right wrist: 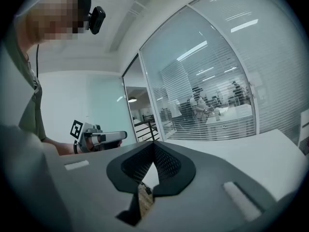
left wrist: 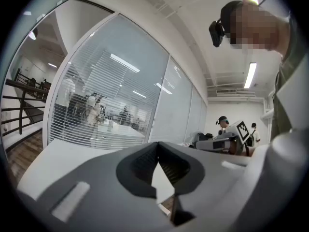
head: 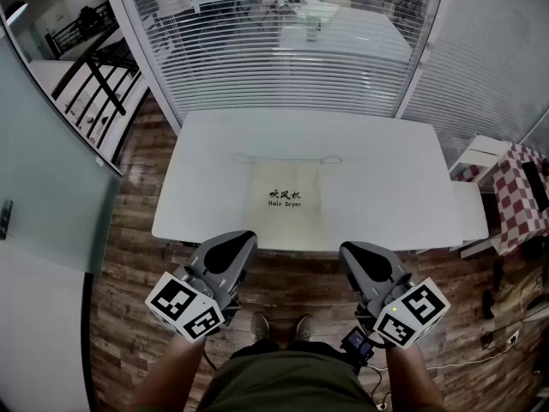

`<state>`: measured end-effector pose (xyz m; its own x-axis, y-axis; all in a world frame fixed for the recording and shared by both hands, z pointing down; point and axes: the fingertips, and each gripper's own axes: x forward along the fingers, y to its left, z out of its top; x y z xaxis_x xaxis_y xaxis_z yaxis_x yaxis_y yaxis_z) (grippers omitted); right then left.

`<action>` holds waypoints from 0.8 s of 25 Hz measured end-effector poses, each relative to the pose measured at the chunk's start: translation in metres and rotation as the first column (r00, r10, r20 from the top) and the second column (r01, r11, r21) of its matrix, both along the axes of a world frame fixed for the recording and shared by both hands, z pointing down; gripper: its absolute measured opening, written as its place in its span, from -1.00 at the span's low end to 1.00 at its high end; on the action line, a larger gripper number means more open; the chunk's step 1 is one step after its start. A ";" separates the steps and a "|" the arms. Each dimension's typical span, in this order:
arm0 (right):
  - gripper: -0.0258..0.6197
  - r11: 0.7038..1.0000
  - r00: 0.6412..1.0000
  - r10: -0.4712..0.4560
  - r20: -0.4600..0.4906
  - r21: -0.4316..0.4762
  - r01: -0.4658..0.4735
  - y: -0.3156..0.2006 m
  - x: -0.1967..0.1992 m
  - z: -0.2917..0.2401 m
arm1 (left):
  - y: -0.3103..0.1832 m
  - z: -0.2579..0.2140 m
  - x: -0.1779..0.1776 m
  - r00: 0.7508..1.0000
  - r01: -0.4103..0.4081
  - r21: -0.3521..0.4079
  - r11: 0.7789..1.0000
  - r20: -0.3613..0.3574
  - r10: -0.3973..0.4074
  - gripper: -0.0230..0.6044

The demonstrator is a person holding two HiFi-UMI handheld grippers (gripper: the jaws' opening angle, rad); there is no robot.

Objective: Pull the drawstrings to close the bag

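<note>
A cream drawstring bag [head: 285, 200] printed "Hair Dryer" lies flat on the white table [head: 386, 196], its mouth at the far side. Thin drawstrings [head: 249, 159] run out left and right from the mouth. My left gripper [head: 230, 245] hovers by the table's front edge, left of the bag, shut and empty; its jaws meet at the tip in the left gripper view [left wrist: 157, 146]. My right gripper [head: 360, 256] hangs level with it to the right of the bag, also shut on nothing [right wrist: 153, 145]. Both are well short of the strings.
A glass wall with blinds [head: 283, 50] stands behind the table. At the right are a white side unit [head: 480, 157] and a red checkered cloth [head: 515, 196]. The person's shoes [head: 279, 326] stand on the wooden floor below the table edge.
</note>
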<state>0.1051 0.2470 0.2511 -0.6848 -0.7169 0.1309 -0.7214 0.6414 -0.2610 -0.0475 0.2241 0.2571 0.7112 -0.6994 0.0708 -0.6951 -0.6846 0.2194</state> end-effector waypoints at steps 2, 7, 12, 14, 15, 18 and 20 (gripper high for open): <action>-0.89 1.000 1.000 -0.003 0.000 0.001 0.003 0.000 0.000 0.000 | 0.000 0.001 0.001 1.000 0.001 0.000 1.000 0.002 -0.001 -0.92; -0.89 1.000 1.000 -0.011 0.007 0.003 0.011 0.000 0.008 0.000 | 0.001 0.002 0.008 1.000 0.011 -0.004 1.000 0.007 -0.011 -0.92; -0.89 1.000 1.000 0.016 0.027 -0.007 -0.016 0.001 0.026 0.006 | 0.007 0.007 0.017 0.999 0.031 -0.012 0.999 0.016 -0.031 -0.92; -0.89 1.000 0.999 0.024 0.034 -0.019 -0.023 0.004 0.037 0.010 | 0.012 0.010 0.022 0.999 0.040 -0.014 0.999 0.023 -0.039 -0.92; -0.89 0.999 0.999 0.024 0.037 -0.025 -0.023 0.006 0.043 0.013 | 0.015 0.011 0.025 0.999 0.044 -0.015 0.999 0.028 -0.044 -0.92; -0.89 0.999 0.998 0.029 0.052 -0.042 -0.027 0.012 0.059 0.020 | 0.024 0.013 0.030 0.998 0.057 -0.018 0.998 0.042 -0.057 -0.92; -0.89 0.998 0.998 0.036 0.061 -0.053 -0.032 0.015 0.068 0.024 | 0.029 0.015 0.032 0.997 0.062 -0.020 0.998 0.053 -0.061 -0.92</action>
